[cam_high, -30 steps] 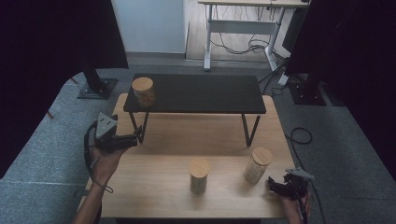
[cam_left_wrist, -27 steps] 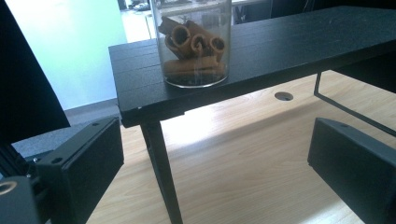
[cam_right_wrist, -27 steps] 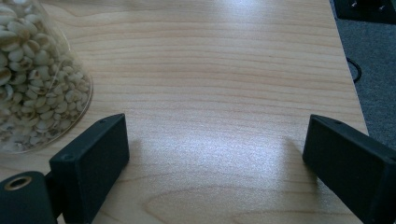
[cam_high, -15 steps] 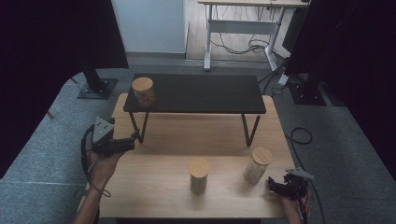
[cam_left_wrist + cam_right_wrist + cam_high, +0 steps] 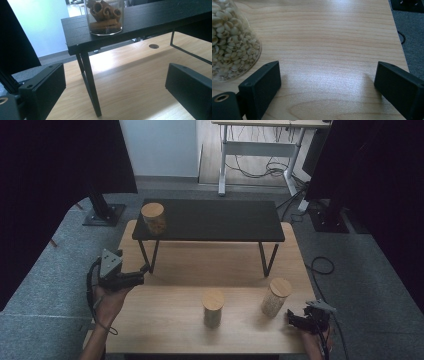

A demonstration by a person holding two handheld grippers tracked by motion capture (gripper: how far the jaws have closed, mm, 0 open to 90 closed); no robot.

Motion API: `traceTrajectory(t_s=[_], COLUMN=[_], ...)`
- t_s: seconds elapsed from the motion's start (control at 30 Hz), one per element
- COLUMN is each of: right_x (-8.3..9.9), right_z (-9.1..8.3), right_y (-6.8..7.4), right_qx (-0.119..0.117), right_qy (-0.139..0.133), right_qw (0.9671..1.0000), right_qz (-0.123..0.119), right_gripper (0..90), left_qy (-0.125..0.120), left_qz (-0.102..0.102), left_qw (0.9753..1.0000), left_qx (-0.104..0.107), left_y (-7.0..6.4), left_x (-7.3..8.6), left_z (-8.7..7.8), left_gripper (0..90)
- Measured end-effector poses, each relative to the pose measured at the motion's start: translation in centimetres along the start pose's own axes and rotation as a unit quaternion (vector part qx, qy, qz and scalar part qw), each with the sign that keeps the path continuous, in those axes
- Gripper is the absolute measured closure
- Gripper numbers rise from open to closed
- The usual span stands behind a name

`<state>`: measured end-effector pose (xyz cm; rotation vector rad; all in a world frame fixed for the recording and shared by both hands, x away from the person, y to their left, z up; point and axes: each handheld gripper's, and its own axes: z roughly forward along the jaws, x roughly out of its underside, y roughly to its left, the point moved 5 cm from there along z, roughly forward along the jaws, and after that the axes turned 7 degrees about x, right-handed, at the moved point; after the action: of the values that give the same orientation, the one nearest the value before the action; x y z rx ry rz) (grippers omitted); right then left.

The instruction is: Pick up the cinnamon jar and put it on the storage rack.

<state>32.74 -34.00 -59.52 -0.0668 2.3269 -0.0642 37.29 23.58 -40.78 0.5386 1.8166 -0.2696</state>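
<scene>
Three jars (image 5: 213,307): cinnamon, seeds, unclear.

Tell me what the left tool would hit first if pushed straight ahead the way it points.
Probably the black shelf's near leg, which stands between the open left tool jaws' lines; the cinnamon jar sits higher, on the shelf top.

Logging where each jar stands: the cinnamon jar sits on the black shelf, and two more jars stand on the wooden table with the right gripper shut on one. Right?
Not quite. The right gripper is open and holds nothing: the right gripper view shows its jaws wide apart, the grain jar beside them. The cinnamon jar is on the black shelf, and two jars stand on the wooden table.
</scene>
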Motion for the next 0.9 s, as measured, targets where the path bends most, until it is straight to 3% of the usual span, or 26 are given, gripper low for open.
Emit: traceTrajectory(t_s=[0.43, 0.9], right_x=[0.0, 0.0], right_z=[0.0, 0.0], right_y=[0.0, 0.0], right_qx=[0.0, 0.0], right_qy=[0.0, 0.0], right_qw=[1.0, 1.0], right_qz=[0.0, 0.0], right_gripper=[6.6, 6.6], left_qy=[0.002, 0.005], left_qz=[-0.009, -0.005], left_qw=[1.0, 1.0], left_qx=[-0.003, -0.007], left_y=[0.1, -0.2], left_x=[1.3, 2.2], left_z=[-0.5, -0.9], left_gripper=[2.8, 2.8])
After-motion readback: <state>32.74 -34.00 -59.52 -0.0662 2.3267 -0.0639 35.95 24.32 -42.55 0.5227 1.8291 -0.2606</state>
